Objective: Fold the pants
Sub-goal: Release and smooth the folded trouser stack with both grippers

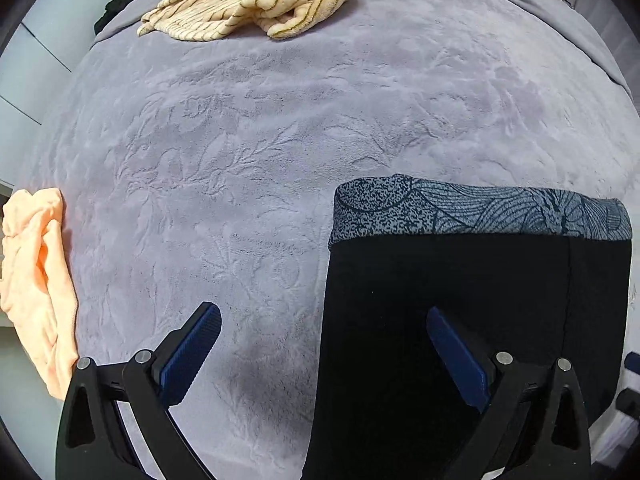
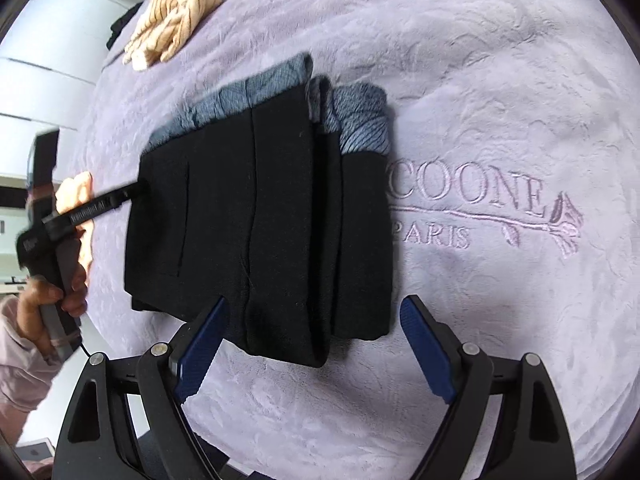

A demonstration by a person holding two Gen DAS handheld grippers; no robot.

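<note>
The black pants (image 2: 256, 216) with a blue-grey patterned waistband (image 2: 360, 120) lie folded into a compact stack on the lavender blanket (image 2: 500, 100). In the left wrist view the pants (image 1: 440, 300) fill the lower right, waistband (image 1: 480, 212) on the far side. My left gripper (image 1: 324, 332) is open, its right finger over the pants' left edge; it also shows in the right wrist view (image 2: 136, 194) at the stack's left edge. My right gripper (image 2: 312, 332) is open and empty, straddling the near edge of the stack.
A cream striped cloth (image 1: 256, 0) lies bunched at the far side of the bed, also in the right wrist view (image 2: 172, 24). An orange cloth (image 1: 36, 272) lies at the left edge. Embroidered lettering (image 2: 472, 200) marks the blanket right of the pants.
</note>
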